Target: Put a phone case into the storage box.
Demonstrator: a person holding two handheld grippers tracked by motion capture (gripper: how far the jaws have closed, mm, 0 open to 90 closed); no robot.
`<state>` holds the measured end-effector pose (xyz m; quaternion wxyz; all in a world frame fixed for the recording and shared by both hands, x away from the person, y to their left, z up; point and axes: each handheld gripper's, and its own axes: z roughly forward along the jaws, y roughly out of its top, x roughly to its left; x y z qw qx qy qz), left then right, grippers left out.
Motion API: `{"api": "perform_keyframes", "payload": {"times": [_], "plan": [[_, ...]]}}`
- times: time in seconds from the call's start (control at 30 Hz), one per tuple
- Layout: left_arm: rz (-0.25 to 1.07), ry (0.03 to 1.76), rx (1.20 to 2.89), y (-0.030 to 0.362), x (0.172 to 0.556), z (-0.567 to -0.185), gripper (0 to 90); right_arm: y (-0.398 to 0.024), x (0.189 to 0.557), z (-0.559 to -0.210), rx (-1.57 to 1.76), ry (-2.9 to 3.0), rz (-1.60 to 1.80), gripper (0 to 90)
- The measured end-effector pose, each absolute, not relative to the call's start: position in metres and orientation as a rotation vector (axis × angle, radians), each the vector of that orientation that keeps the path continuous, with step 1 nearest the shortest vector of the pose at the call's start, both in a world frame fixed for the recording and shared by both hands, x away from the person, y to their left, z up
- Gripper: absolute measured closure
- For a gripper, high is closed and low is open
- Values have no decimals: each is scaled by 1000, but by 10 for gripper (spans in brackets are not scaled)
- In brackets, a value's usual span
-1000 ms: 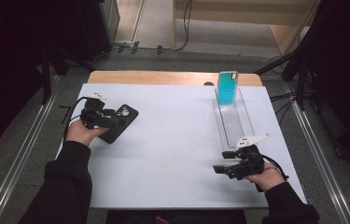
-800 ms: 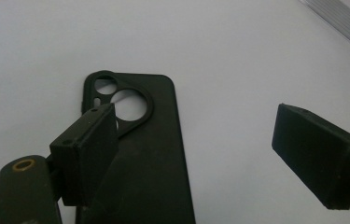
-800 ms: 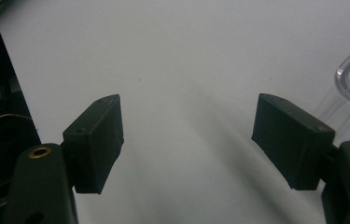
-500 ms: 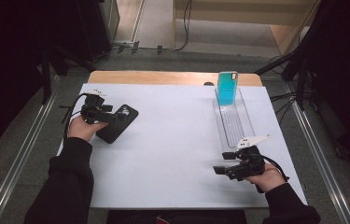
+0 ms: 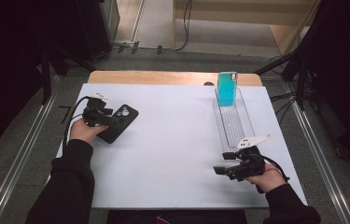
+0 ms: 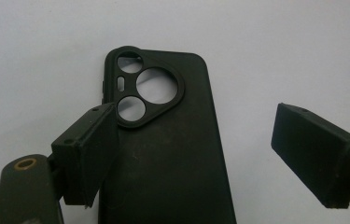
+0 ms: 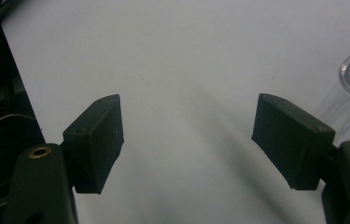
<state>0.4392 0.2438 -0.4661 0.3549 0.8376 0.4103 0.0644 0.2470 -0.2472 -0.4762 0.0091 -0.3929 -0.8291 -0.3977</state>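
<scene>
— Where's the black phone case [image 6: 163,154]?
— Flat on the white table [image 5: 177,140], between my left gripper [image 6: 200,158]'s spread jaws. I should centre it, then squeeze its edges evenly. My right gripper [image 7: 196,140] gapes empty

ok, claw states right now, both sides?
Left claw: open, jaws on either side of the black phone case, not clamped on it.
Right claw: open, holding nothing, over the bare table.
</scene>
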Motion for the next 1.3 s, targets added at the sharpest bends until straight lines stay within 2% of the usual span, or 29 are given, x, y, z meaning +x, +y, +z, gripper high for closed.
{"api": "perform_keyframes", "payload": {"times": [0.63, 1.2, 1.3], "plan": [[198, 1080, 2182, 246, 439, -481, 161, -246, 247, -477, -1226, -2594, -1237, 229], [384, 1033, 2261, 233, 427, -487, 159, -246, 247, -477, -1222, -2599, -1234, 229], [360, 1074, 2300, 233, 429, -495, 112, -246, 247, -477, -1225, -2596, -1235, 229]]}}
